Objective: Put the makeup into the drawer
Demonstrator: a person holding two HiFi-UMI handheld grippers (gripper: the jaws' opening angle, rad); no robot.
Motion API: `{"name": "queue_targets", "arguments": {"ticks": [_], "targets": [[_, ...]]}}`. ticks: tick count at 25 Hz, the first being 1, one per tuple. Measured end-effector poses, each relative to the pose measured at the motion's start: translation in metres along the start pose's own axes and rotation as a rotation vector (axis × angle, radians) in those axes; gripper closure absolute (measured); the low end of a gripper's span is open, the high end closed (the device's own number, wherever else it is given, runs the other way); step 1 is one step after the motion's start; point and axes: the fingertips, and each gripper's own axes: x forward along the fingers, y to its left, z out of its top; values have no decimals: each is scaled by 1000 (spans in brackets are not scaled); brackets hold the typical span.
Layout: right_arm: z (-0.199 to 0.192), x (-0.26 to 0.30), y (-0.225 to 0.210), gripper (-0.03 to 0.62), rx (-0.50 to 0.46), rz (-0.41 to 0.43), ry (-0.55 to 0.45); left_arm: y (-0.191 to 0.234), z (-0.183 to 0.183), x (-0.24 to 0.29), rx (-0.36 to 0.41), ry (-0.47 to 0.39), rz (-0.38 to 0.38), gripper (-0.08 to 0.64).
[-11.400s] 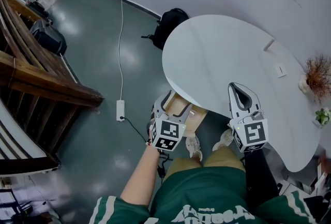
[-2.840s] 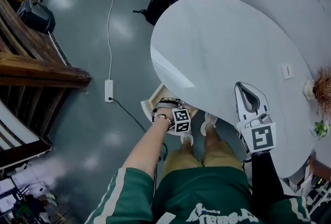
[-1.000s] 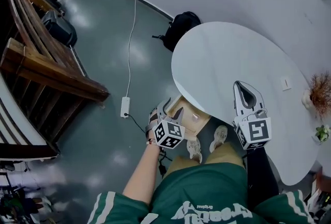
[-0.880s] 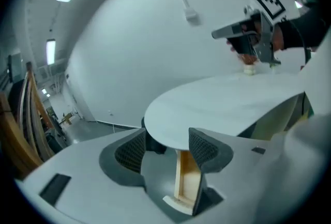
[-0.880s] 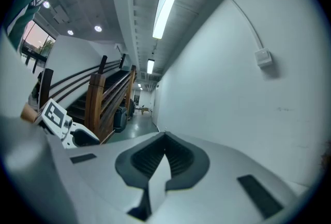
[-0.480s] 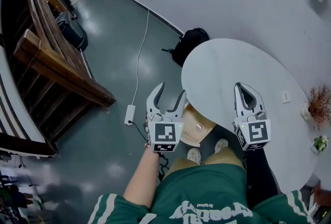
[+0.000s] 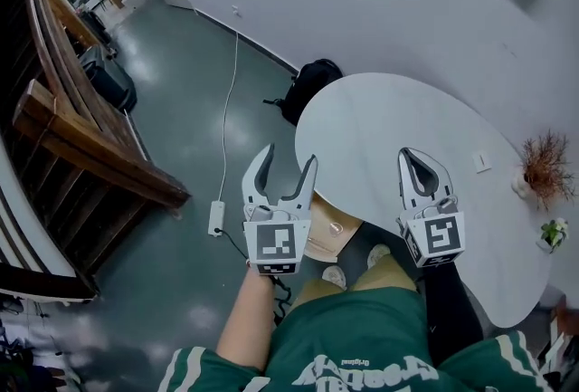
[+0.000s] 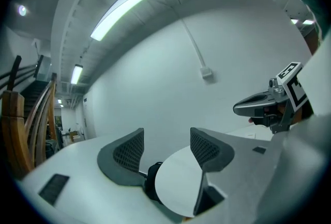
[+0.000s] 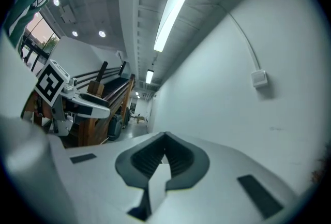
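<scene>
At centre frame the left gripper (image 7: 288, 157) is held up with its jaws opening, only the grey floor (image 7: 181, 137) being seen between them. To its right the right gripper (image 7: 417, 155) is held over the white table (image 7: 389, 119) with its jaws closed together. Under the table's near edge a wooden drawer (image 7: 318, 238) is seen pulled out with a small pale item (image 7: 336, 227) in it, and a black backpack (image 7: 308, 84) is seen on the floor at upper centre.

Up from drawer (image 7: 317, 241) w/ L gripper (image 7: 289, 155), now level by table edge; jaws opening, empty; poss. makeup (image 7: 336, 227) left inside.
</scene>
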Motion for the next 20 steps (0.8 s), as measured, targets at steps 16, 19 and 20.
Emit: {"name": "queue_targets", "arguments": {"ticks": [16,19,20], "targets": [[-49,-108,-212,586,36,-334,66,-231,53,126,-5,-74,-394,318],[-60,-128,-252,588,41,-373,79,-281,57,148,25,-70,-450,330],[-64,-136,-263,588,43,-390,86,-297,57,155,30,-65,-477,330]]}}
